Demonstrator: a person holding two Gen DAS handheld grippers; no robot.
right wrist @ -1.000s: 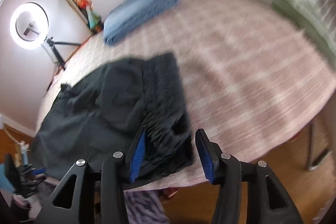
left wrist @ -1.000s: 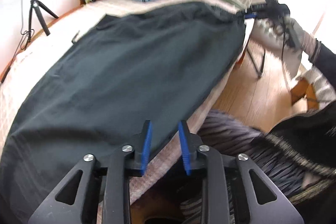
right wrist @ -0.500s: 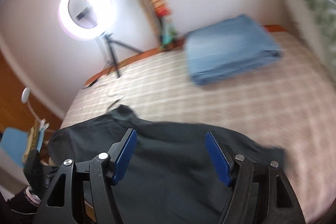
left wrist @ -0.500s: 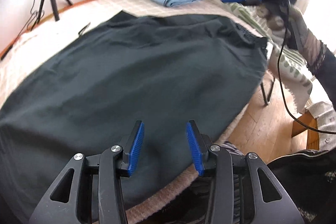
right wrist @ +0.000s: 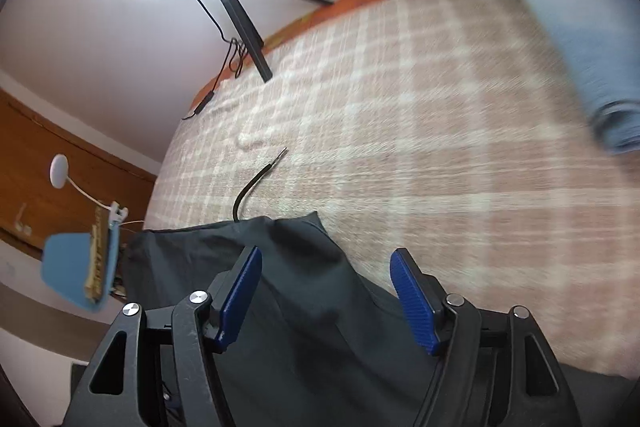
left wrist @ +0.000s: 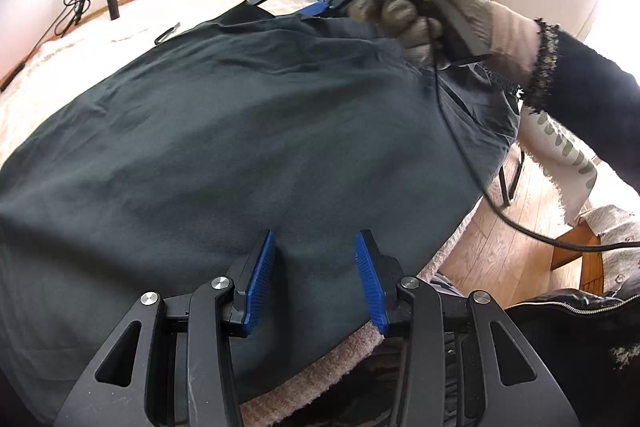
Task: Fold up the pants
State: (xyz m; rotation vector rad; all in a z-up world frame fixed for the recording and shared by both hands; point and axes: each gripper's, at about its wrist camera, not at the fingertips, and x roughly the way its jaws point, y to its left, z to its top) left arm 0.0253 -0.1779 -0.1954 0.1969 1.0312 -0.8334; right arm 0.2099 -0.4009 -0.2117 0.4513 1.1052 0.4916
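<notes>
Dark pants (left wrist: 248, 131) lie spread on the bed (right wrist: 420, 131), both the left tongs (left wrist: 316, 267) and right tongs (right wrist: 326, 291) gaping wide above them, gripping nothing.

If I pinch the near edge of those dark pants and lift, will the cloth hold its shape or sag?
The dark grey fabric pants will probably sag: they lie limp, following the pink checked bedcover and drooping over its edge. The soft wrinkles suggest thin, light cloth. Lifted with just the open left gripper, the rest would likely drag, so pinching a second point with the open right gripper seems wise.
</notes>
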